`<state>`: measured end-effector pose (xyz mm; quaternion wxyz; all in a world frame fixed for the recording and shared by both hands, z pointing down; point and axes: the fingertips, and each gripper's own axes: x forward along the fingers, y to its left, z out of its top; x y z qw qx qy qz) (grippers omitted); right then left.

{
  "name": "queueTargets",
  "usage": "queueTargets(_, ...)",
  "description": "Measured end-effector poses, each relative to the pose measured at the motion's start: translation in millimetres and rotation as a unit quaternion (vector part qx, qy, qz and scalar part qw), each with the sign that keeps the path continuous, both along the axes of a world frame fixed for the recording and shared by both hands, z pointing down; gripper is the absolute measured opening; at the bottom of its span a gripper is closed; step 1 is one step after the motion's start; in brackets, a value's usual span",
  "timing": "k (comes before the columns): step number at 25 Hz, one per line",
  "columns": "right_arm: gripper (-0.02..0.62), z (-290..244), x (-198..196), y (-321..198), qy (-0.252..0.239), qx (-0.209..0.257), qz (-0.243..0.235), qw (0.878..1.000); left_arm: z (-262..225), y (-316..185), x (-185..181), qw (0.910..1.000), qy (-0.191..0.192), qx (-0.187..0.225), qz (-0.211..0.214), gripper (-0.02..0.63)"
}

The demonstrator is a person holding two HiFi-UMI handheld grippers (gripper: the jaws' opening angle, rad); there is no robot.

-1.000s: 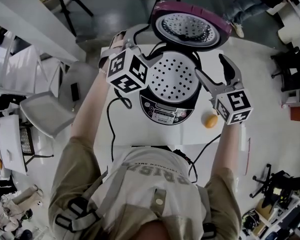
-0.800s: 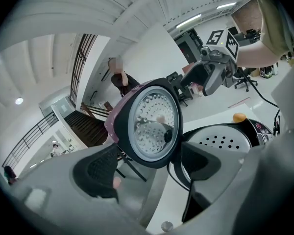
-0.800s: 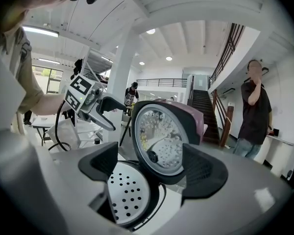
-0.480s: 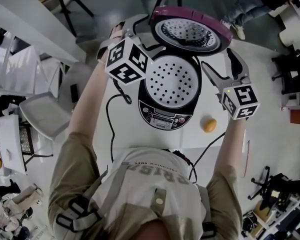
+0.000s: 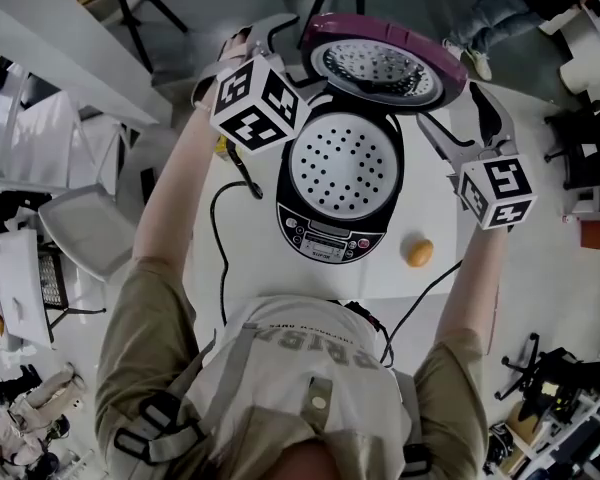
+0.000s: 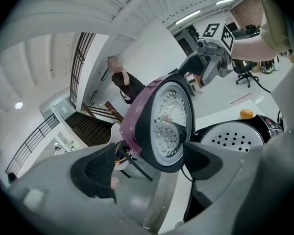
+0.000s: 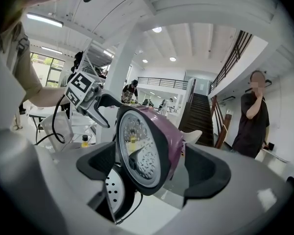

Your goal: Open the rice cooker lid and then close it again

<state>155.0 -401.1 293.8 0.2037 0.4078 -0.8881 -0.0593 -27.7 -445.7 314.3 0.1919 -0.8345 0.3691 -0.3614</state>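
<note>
Lid (image 5: 380, 63) up at 12. Left gripper (image 5: 283, 48), right gripper (image 5: 455, 108): jaws just spread wider, wide apart, gripping nothing. To close, push rim toward 6, both sides evenly.

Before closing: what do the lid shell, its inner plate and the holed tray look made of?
Lid shell: likely plastic, smooth purple, one moulded curve. Inner plate: probably metal, silvery sheen, dimpled. Tray: pale, matte, punched holes; plastic or coated metal, unclear.
</note>
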Motion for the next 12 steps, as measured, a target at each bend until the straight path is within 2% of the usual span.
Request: queueTargets(12, 0.428, -11, -9, -27, 0.038, -0.001, -0.036, 0.999, 3, -16, 6, 0.9994, -0.028, -0.014, 0.013, 0.452)
